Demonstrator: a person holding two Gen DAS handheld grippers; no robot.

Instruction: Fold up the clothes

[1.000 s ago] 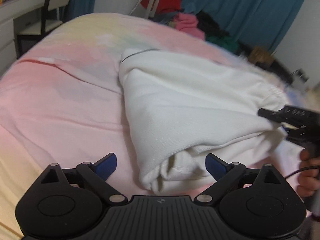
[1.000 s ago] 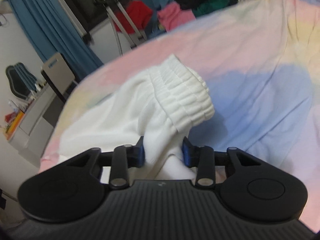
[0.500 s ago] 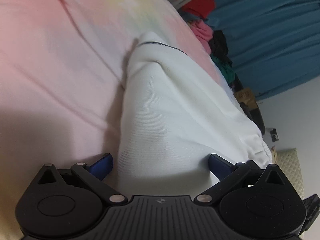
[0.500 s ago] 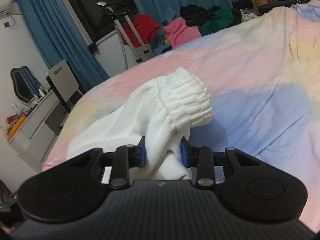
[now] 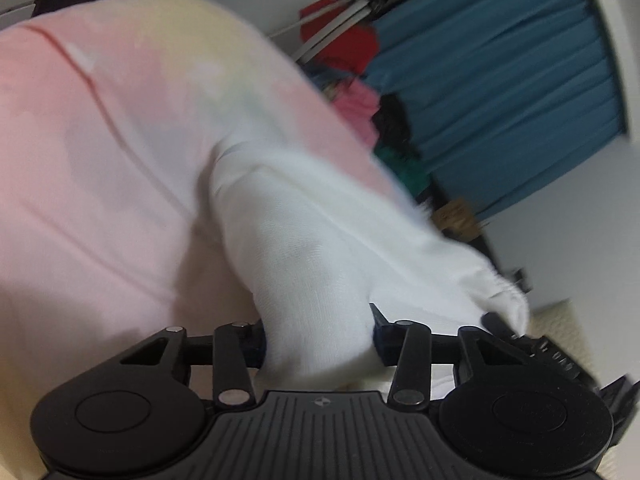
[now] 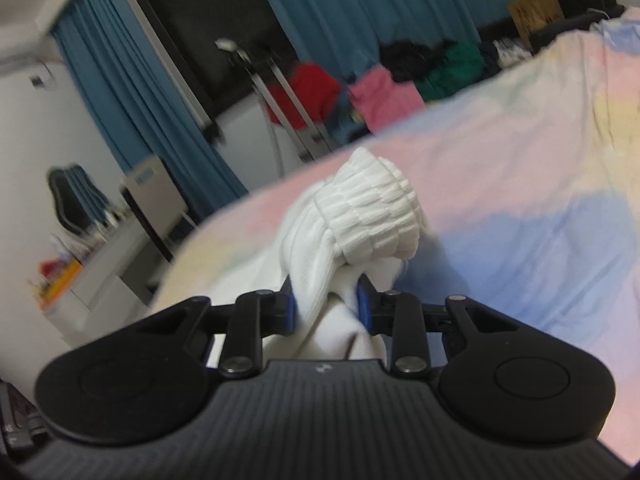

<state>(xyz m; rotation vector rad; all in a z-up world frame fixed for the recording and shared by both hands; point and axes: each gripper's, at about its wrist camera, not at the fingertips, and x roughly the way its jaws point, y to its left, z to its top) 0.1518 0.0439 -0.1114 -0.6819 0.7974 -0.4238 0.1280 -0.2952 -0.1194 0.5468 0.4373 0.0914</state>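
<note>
A white knit garment point(image 5: 304, 240) stretches across the pastel bedsheet point(image 5: 100, 184). My left gripper point(image 5: 318, 338) is shut on its near edge, cloth bunched between the blue pads. In the right wrist view the same white garment point(image 6: 360, 216) shows its ribbed, elastic band lifted off the bedsheet point(image 6: 520, 184), and my right gripper point(image 6: 326, 306) is shut on the fabric just below that band. The right gripper's black tip point(image 5: 496, 322) shows at the garment's far right end in the left wrist view.
A pile of red, pink, green and black clothes point(image 6: 384, 84) lies beyond the bed by blue curtains point(image 5: 500, 68). A metal stand point(image 6: 280, 92), a chair point(image 6: 154, 200) and a white desk point(image 6: 92, 276) sit past the bed's left edge. A cardboard box point(image 6: 536, 10) stands far right.
My left gripper went from open beside the garment to shut on its near edge. The right gripper kept its hold and raised the ribbed band higher.
</note>
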